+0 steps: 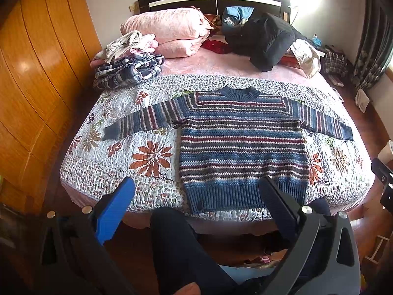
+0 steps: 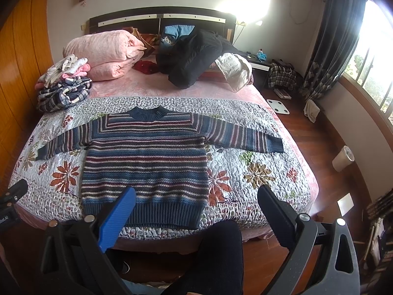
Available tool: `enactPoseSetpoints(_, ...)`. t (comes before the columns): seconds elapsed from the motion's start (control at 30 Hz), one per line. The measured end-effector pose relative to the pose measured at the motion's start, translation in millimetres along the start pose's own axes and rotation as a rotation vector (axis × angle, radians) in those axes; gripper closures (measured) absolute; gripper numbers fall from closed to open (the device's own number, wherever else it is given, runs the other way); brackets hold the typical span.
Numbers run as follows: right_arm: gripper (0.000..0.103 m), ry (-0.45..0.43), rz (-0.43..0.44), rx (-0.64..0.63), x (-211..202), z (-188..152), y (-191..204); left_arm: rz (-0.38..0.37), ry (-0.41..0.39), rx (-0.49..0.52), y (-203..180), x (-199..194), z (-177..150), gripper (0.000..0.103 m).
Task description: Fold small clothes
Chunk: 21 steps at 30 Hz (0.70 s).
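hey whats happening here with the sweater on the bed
A person is standing at the foot of the bed, holding a gripper in each hand, about to fold clothes. The striped sweater lies flat on the quilt with both sleeves spread out, not yet folded. The left gripper and right gripper are both open, held back from the bed's edge and holding nothing. A pile of clothes sits near the pink pillows.

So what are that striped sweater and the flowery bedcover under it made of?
The striped sweater looks like chunky knitted yarn, wool or acrylic: visible stitch rows and ribbed hem, matte. The floral quilt looks like stitched, padded cotton: puffy pebble-like quilting lines, printed flowers, no sheen.
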State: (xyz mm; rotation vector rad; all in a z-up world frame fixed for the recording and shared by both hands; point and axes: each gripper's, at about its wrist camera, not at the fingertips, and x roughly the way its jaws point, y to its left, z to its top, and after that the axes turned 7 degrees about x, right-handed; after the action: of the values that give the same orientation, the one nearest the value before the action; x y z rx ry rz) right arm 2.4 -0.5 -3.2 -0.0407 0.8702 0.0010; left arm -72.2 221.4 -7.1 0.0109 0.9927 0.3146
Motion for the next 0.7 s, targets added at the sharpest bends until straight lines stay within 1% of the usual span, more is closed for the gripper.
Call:
enactPoseSetpoints(0.53, 0.004, 0.005, 0.001, 0.0, 1.6, -0.6, -3.5, -0.004, 0.006, -0.001, -1.7, 3.7, -2.0, 0.003)
enactPoseSetpoints(0.7, 0.004, 0.011, -0.006, -0.003, 10.6, -1.5, -8.8, -0.002, 0.005, -0.001, -4.4, 8.6, -1.5, 0.003)
